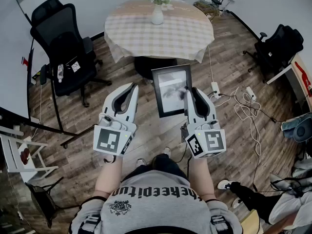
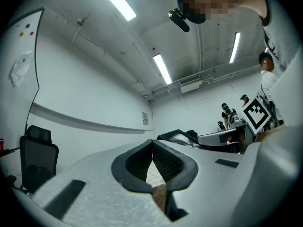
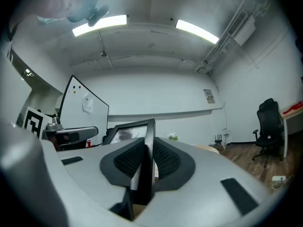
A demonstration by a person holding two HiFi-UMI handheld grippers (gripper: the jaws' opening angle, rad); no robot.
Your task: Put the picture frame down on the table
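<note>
A black picture frame [image 1: 170,90] with a grey picture hangs in the air over the wooden floor, short of the round table [image 1: 185,33] with its checked cloth. My right gripper [image 1: 190,91] is shut on the frame's right edge. In the right gripper view the frame [image 3: 128,132] stands edge-on between the dark pads [image 3: 165,159]. My left gripper [image 1: 133,87] is to the left of the frame, apart from it, shut with nothing in it. In the left gripper view its tips [image 2: 152,144] meet, and the frame [image 2: 177,136] shows beyond them.
A white vase of flowers [image 1: 157,11] stands at the table's far side. Black office chairs stand at the left [image 1: 63,48] and far right [image 1: 280,45]. Cables and a power strip [image 1: 241,104] lie on the floor to the right. A seated person's legs [image 1: 253,196] are at lower right.
</note>
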